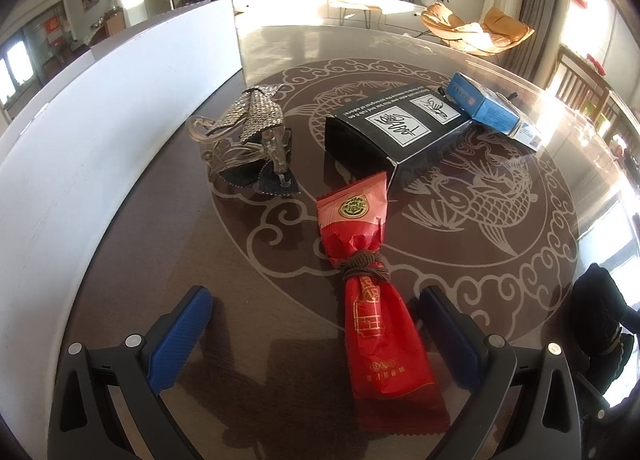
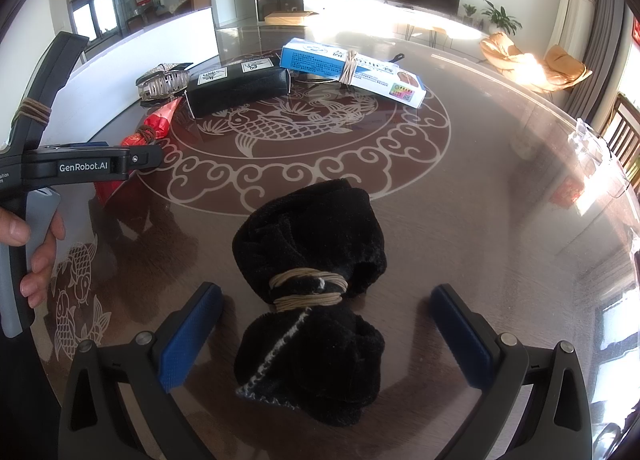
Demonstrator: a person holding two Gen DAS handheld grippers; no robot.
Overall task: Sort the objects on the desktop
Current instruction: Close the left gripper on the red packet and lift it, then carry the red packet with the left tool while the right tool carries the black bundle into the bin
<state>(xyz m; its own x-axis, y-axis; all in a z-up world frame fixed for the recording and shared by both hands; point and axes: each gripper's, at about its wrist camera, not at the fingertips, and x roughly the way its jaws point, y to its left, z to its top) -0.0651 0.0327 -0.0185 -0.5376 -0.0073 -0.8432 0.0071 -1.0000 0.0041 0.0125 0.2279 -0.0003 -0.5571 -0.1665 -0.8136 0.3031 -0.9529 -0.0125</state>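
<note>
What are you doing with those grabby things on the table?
A person is sorting things on a glass table with a gripper in each hand. The left gripper is open around a red packet tied with string. The right gripper is open around a black cloth bundle. Neither is picked up yet. A black box and a blue box wait farther back.

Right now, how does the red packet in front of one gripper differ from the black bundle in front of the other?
The red packet is glossy printed wrapping, long and slim; the black cloth bundle is matte, fuzzy and plump. The red packet's cord is dark brown, the black cloth bundle's is pale tan. The packet's far end almost reaches the black box; the bundle lies alone. Both are tied round the middle and lie between open fingers.
</note>
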